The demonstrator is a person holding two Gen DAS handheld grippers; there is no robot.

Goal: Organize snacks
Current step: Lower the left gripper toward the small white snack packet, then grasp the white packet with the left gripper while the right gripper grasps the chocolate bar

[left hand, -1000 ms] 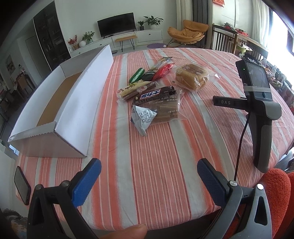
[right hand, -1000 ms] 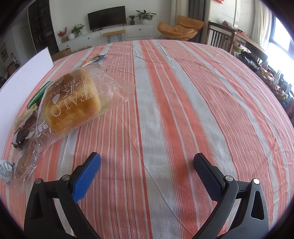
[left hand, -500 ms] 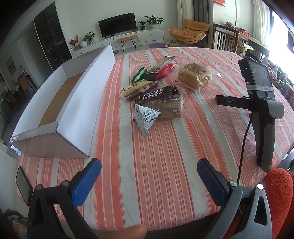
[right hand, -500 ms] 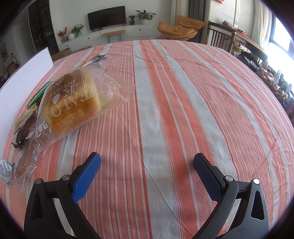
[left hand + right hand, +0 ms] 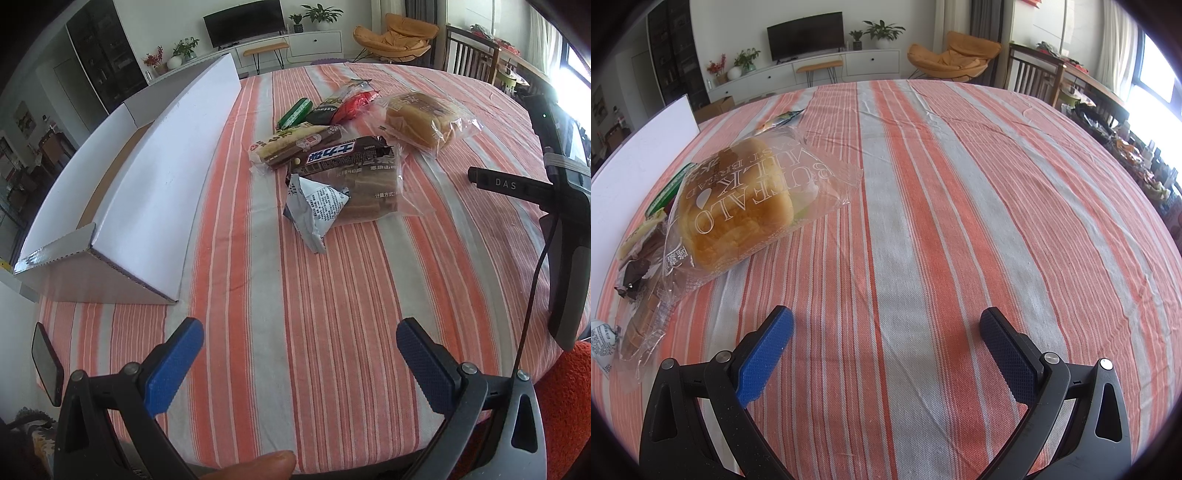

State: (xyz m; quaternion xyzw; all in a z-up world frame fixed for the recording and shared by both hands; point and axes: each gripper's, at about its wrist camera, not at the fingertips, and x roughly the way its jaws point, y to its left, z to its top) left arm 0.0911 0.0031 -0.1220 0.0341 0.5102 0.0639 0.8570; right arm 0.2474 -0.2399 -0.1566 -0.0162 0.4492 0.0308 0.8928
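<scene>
Several snacks lie in a pile mid-table: a white triangular packet (image 5: 314, 206), a clear bag of brown cake slices (image 5: 365, 188), a dark chocolate bar wrapper (image 5: 336, 155), a long biscuit pack (image 5: 291, 142), a green stick (image 5: 293, 114), a red-and-black pack (image 5: 347, 105) and bagged milk bread (image 5: 421, 122) (image 5: 738, 218). A long open white box (image 5: 147, 173) lies to their left. My left gripper (image 5: 299, 354) hangs open near the table's front edge, well short of the pile. My right gripper (image 5: 886, 339) is open over bare cloth, right of the bread.
An orange-and-grey striped cloth (image 5: 960, 184) covers the round table. The right gripper's grey handle (image 5: 565, 229) with its cable stands at the right of the left wrist view. A phone (image 5: 46, 363) sits at the front left edge. Chairs and a TV unit stand beyond.
The left gripper has edged forward and slightly left over the table, so the pile and box sit a little nearer. The right gripper has stayed still.
</scene>
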